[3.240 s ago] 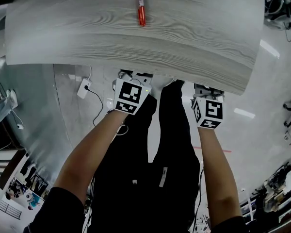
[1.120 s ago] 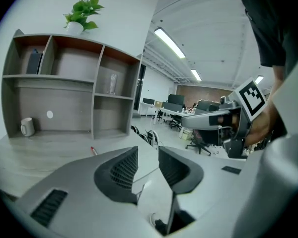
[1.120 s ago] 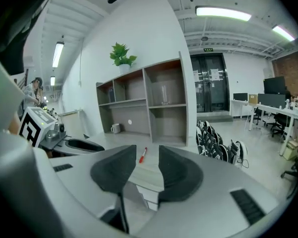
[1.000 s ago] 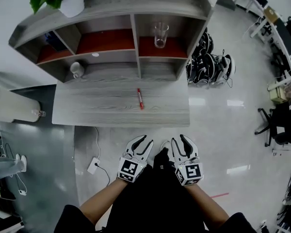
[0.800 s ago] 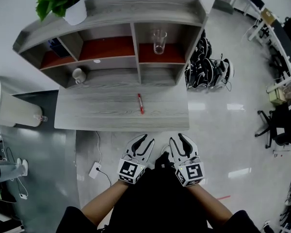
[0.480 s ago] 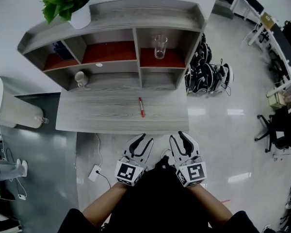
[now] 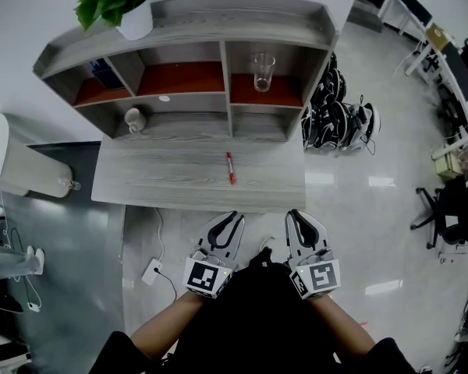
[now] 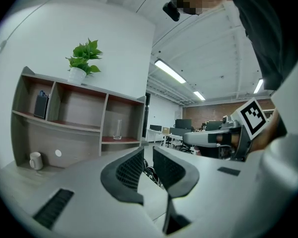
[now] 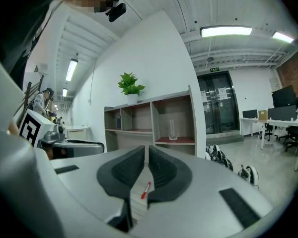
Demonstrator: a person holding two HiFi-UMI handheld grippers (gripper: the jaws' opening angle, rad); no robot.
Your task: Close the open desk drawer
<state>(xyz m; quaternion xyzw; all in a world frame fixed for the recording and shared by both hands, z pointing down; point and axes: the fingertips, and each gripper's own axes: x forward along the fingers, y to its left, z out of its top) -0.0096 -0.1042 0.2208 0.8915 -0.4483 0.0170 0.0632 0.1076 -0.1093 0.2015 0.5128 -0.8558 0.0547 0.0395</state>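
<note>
Along the near long edge of the grey wood-grain desk [image 7: 164, 179], the drawer just can't be made out. The head view looks straight down on the top, which covers anything under it, and in both gripper views the jaws sit in front of the desk's front. So I can't tell which way it faces. The desk itself runs left to right in the head view, with its long edge towards the person. A thin red pen [image 7: 231, 167] lies near the middle, pointing roughly front to back. The left gripper [image 7: 235, 218] and right gripper [image 7: 293, 215] hang just short of that edge, side by side. Both sets of jaws have just been closing with nothing between them: the left shows a narrow gap, the right only a sliver. There's shiny grey floor [image 7: 359, 209] open to the right, and a white power strip [image 7: 151, 269] on the floor to the left.
</note>
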